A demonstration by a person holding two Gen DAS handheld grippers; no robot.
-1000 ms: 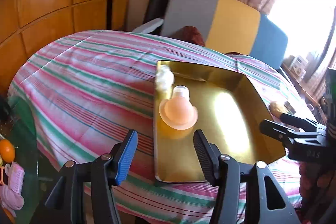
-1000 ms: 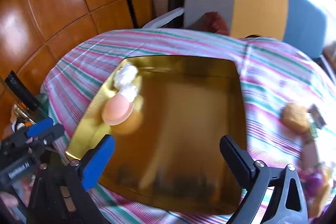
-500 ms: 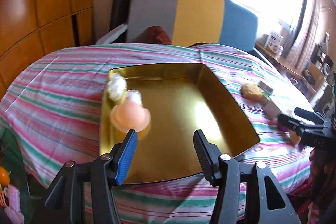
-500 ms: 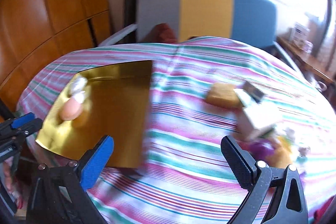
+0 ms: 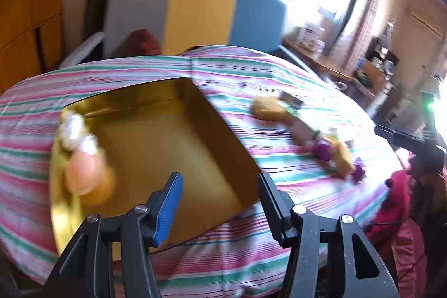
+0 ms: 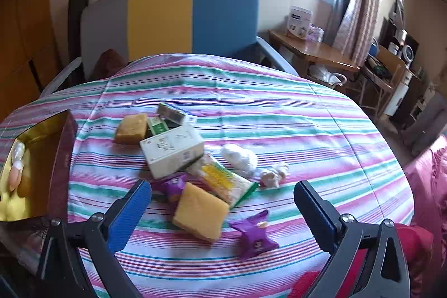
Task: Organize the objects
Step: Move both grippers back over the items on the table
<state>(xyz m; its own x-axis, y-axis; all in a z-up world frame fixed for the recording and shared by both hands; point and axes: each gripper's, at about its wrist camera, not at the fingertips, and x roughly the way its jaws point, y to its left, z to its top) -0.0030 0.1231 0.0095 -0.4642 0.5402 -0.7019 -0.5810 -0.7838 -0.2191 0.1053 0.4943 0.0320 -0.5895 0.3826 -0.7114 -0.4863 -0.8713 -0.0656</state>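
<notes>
Both grippers had swung right since the earlier frame, away from the gold tray (image 5: 178, 147). Fingers of the left gripper (image 5: 220, 203) and the right gripper (image 6: 223, 211) were spread, holding nothing. Below the right gripper, snacks lay clustered on the striped desk (image 6: 293, 130): a yellow cake (image 6: 199, 211), a purple packet (image 6: 255, 235), a white box (image 6: 171, 151).

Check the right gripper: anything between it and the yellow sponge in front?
Nothing visible. The right gripper is open and empty, with the yellow sponge lying uncovered between its fingers' line; a purple wrapper touches its far corner.
</notes>
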